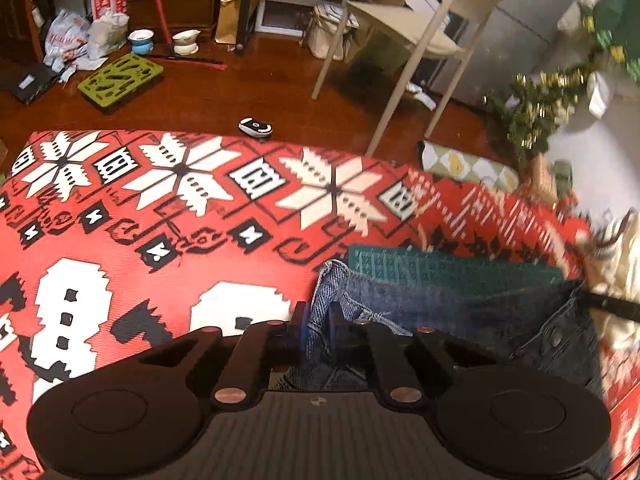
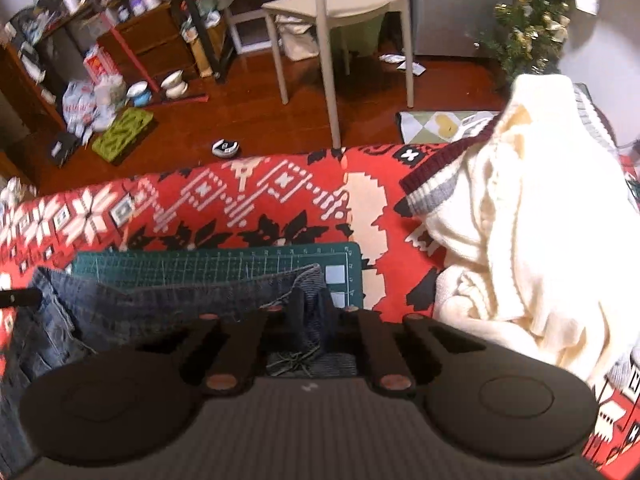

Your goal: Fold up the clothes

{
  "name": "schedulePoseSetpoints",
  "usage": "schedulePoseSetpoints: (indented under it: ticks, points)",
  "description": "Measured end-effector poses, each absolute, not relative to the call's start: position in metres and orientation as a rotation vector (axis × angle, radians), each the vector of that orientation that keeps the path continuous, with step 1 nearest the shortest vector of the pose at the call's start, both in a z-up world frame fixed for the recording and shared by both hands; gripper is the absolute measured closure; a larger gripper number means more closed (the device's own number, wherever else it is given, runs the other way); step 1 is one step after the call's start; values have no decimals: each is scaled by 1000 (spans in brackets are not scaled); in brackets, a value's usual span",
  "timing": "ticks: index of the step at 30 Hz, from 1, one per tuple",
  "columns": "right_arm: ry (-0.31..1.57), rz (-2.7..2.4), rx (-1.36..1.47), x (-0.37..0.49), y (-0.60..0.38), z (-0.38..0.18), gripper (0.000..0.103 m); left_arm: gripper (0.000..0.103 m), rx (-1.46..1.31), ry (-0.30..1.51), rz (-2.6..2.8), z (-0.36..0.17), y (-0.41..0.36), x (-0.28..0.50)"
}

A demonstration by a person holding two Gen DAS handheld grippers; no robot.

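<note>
Black gripper fingers fill the bottom of both views. On the left gripper (image 1: 319,320), the two fingers are pinched together on a bunched edge of blue jeans (image 1: 440,304), with denim squeezed up between the tips. On the right gripper (image 2: 312,312), the fingers are likewise clamped on a fold of the same jeans (image 2: 160,300), near a frayed hem.

Between the two grips the jeans lie spread over a green cutting mat (image 2: 224,262) (its printed grid shows past the denim), and the mat sits on a red blanket (image 1: 160,220) patterned with white snowflakes and black shapes.

To the right of the jeans, a cream knitted sweater (image 2: 532,216) with a maroon and grey band lies heaped on the blanket, well apart from the right gripper.

Beyond the blanket is a dark wooden floor with a pale chair (image 2: 332,4), a small tinsel-trimmed Christmas tree (image 2: 528,20) and scattered clutter.
</note>
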State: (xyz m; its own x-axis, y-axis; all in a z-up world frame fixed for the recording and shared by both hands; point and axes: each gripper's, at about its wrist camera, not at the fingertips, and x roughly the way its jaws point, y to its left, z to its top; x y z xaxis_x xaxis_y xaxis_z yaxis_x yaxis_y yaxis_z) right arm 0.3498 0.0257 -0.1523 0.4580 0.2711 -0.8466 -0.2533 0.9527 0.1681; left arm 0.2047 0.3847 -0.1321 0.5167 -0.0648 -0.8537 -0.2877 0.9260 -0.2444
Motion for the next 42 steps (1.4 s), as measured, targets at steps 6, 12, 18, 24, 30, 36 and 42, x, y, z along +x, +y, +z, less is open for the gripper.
schedulePoseSetpoints:
  ticks: [6, 12, 18, 24, 30, 36, 42]
  points:
    - [1002, 304, 61, 362, 23, -143, 97, 94, -408, 976, 157, -126, 391, 220]
    - [982, 275, 59, 384, 30, -150, 96, 93, -371, 974, 169, -133, 393, 250]
    - [977, 199, 69, 388, 30, -156, 48, 53, -362, 903, 258, -128, 392, 248]
    - [960, 238, 49, 369, 35, -144, 20, 43, -404, 893, 262, -118, 394, 231]
    - [937, 301, 94, 335, 36, -132, 1, 39, -336, 928, 207, -110, 371, 203]
    - [943, 298, 24, 292, 39, -130, 1, 39, -315, 983, 143, -112, 339, 165]
    - [1095, 265, -14, 239, 29, -151, 1, 42, -313, 1063, 56, -122, 300, 127]
